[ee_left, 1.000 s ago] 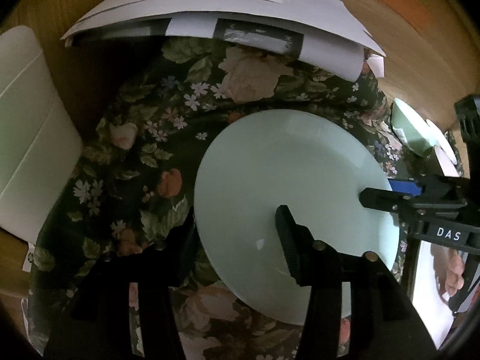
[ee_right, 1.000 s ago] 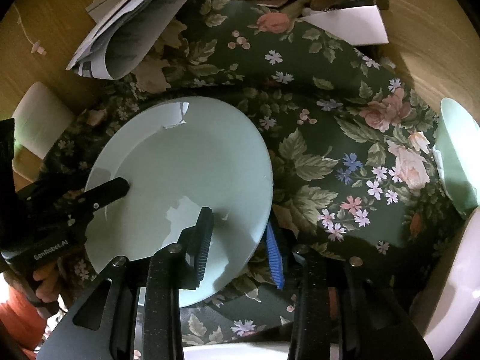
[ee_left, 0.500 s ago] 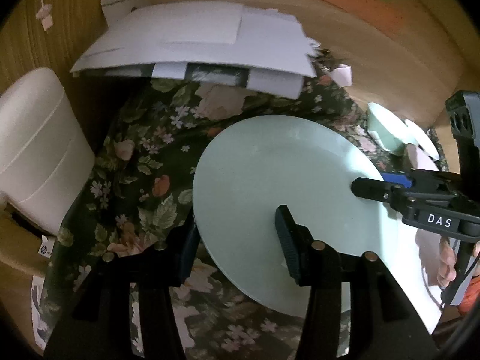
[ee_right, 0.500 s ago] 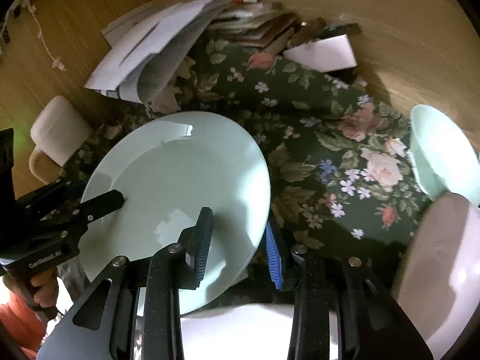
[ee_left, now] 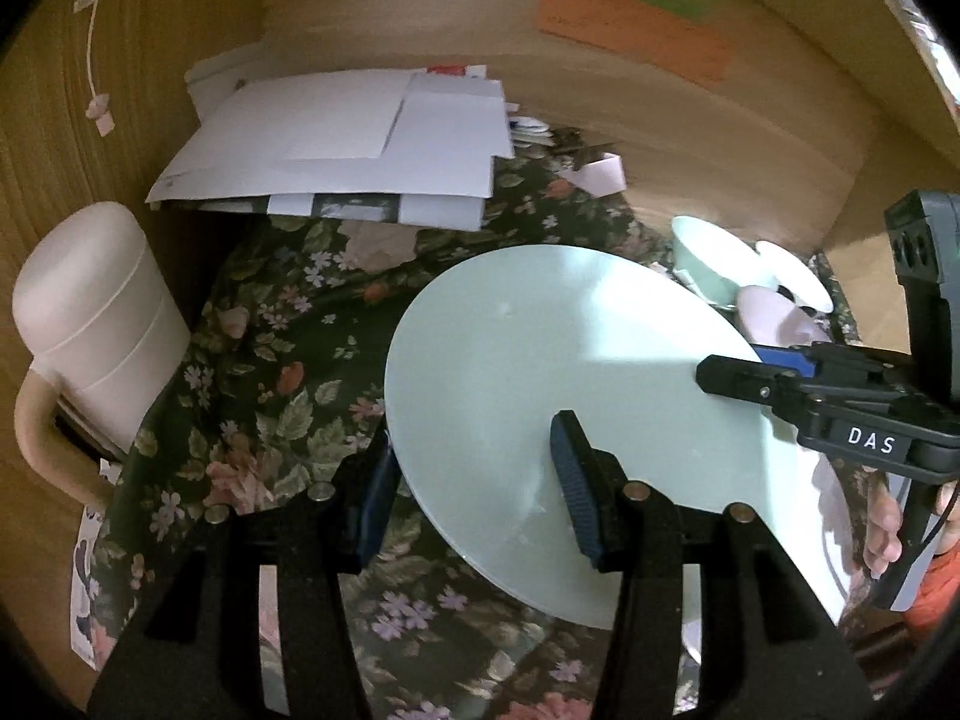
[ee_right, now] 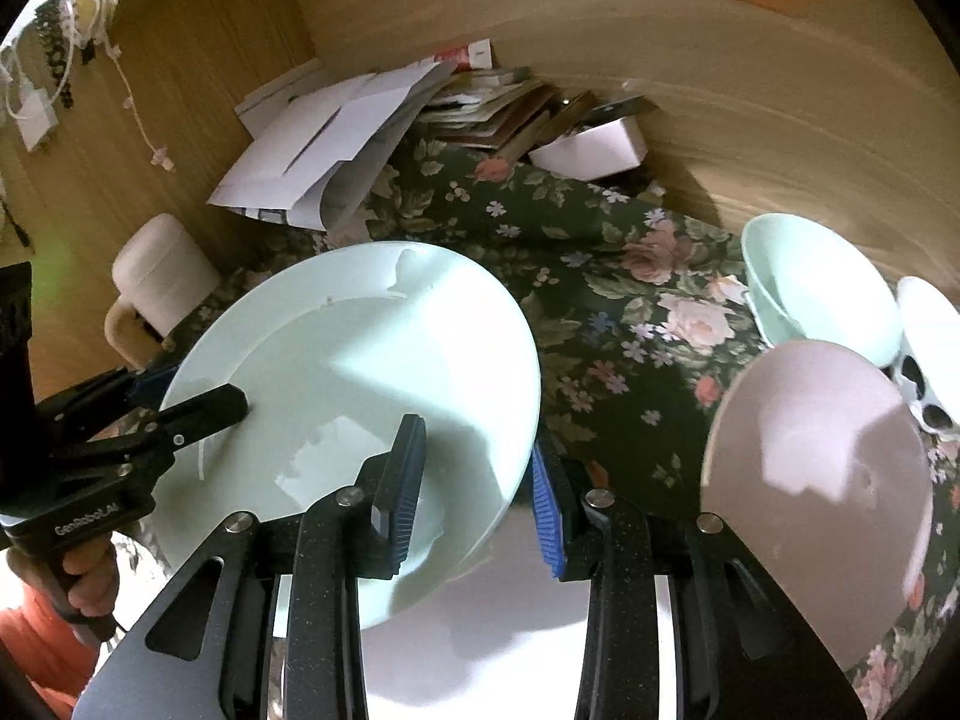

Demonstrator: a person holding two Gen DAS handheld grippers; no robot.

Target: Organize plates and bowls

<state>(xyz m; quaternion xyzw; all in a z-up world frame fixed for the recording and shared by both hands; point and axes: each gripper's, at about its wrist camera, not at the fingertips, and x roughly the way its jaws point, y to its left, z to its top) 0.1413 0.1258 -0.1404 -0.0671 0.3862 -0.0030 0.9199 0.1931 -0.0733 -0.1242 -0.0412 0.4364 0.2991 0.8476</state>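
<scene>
A pale green plate (ee_left: 570,372) (ee_right: 360,384) is held in the air above the floral tablecloth, tilted. My left gripper (ee_left: 474,480) is shut on its left rim, and it shows at the left of the right wrist view (ee_right: 198,402). My right gripper (ee_right: 477,492) is shut on the plate's right rim, and it shows at the right of the left wrist view (ee_left: 738,369). A white plate (ee_right: 480,630) lies below the green one. A pink bowl (ee_right: 816,480), a pale green bowl (ee_right: 822,288) and a white bowl (ee_right: 936,324) stand to the right.
A pile of white papers and envelopes (ee_left: 348,144) lies at the back of the table against the wooden wall. A small white box (ee_right: 594,147) sits beside it. A cream chair back (ee_left: 90,312) stands at the left edge.
Both grippers have lifted the green plate up off the tablecloth and carried it toward the right, over the white plate. The bowls have come into fuller view.
</scene>
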